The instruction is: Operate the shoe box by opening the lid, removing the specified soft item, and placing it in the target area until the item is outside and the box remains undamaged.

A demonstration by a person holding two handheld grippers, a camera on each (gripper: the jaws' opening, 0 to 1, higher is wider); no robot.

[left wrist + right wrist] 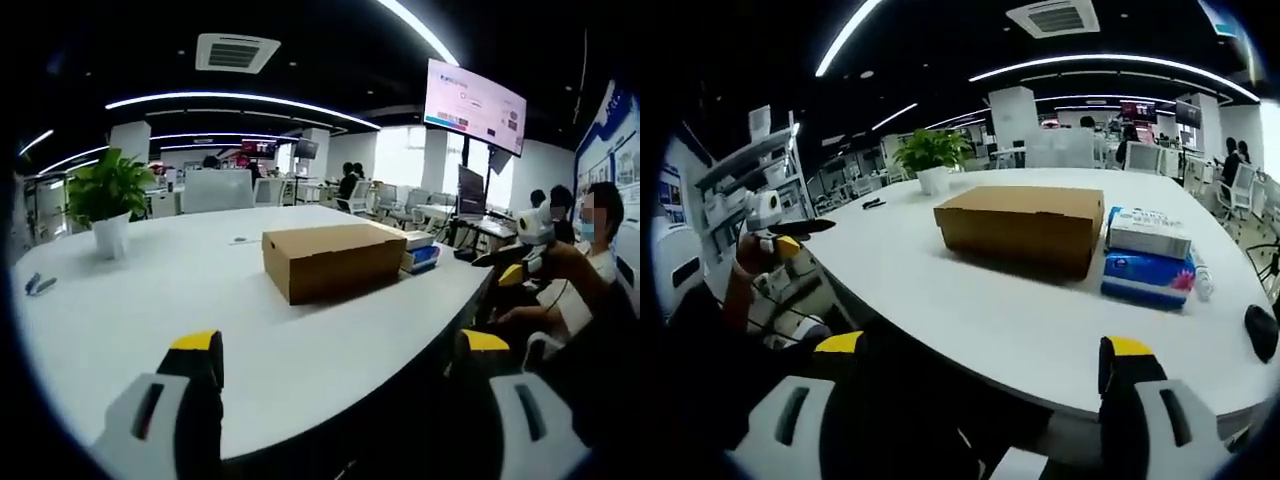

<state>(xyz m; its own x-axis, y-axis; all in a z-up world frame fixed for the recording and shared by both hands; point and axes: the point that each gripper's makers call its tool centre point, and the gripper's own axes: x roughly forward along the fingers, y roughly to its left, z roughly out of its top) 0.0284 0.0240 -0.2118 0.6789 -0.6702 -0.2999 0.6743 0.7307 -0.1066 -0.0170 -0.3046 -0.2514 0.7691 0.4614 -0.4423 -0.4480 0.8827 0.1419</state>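
Observation:
A closed brown cardboard shoe box (335, 260) (1025, 222) lies on the white round table (150, 310) (1020, 320), lid flat on top. My left gripper (340, 350) hovers over the table's near edge, well short of the box, jaws wide apart with nothing between them. My right gripper (985, 350) hangs off the table's edge on another side, also open and empty, some way from the box. Each gripper appears small in the other's view, held by a person: the right one (530, 235) and the left one (780, 238). What is inside the box is hidden.
A white tissue box (1150, 232) and a blue tissue pack (1148, 275) (422, 255) sit right beside the shoe box. A potted plant (108, 200) (932, 155) stands farther off. A pen (40, 285) and a black object (1260, 330) lie near the rim. Office chairs and people sit behind.

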